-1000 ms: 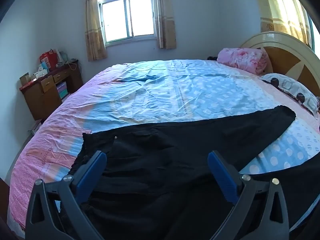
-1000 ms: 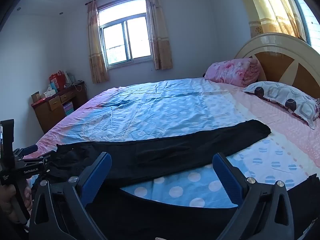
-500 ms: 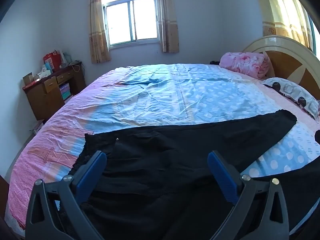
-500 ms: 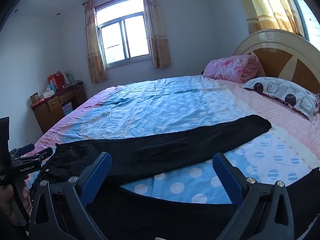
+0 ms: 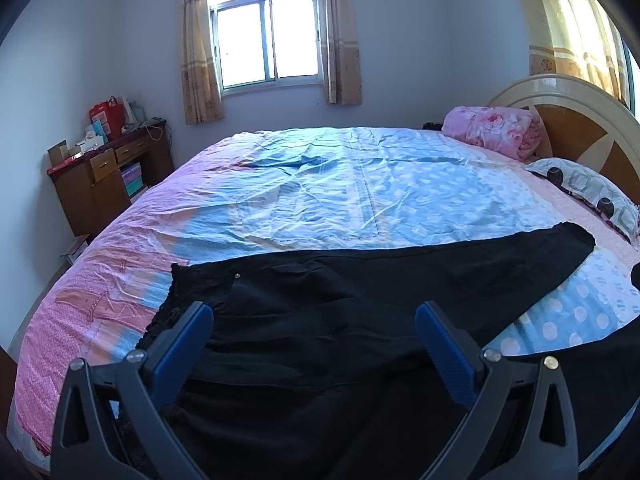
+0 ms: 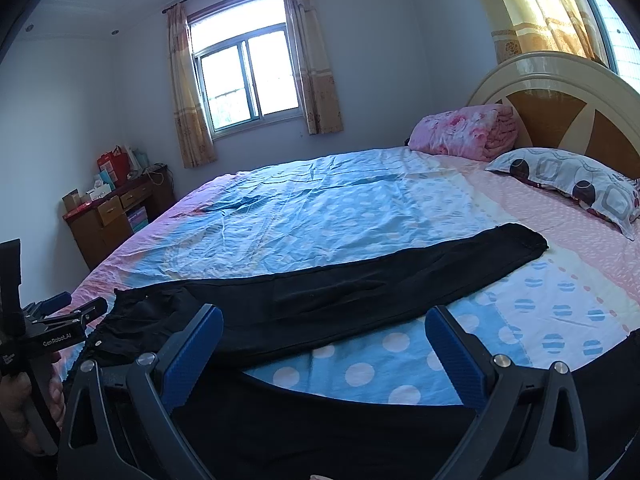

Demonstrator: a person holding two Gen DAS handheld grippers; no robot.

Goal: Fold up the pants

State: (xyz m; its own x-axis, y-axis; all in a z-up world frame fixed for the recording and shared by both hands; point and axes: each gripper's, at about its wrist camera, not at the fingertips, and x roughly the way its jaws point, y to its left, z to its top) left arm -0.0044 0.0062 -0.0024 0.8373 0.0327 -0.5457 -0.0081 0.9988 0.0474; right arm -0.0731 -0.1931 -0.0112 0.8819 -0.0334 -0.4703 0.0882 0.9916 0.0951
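- Left gripper [image 5: 314,338] is spread above the pants' [image 5: 360,304] waist, holding nothing.
- Pants lie flat along the bed's [image 5: 360,200] near edge, legs splayed toward the pillow [image 6: 572,184].
- Right gripper [image 6: 324,340] is spread, empty, over the gap between the legs.
- Risk: limp cloth may bunch if only one layer gets pinched.
- Nothing blocks the fold; the desk [image 5: 100,184] stands well left.

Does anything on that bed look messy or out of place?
Nothing stands out. The black pants lie spread across the bedsheet, legs splayed apart, not yet folded. The sheet has a few wrinkles.
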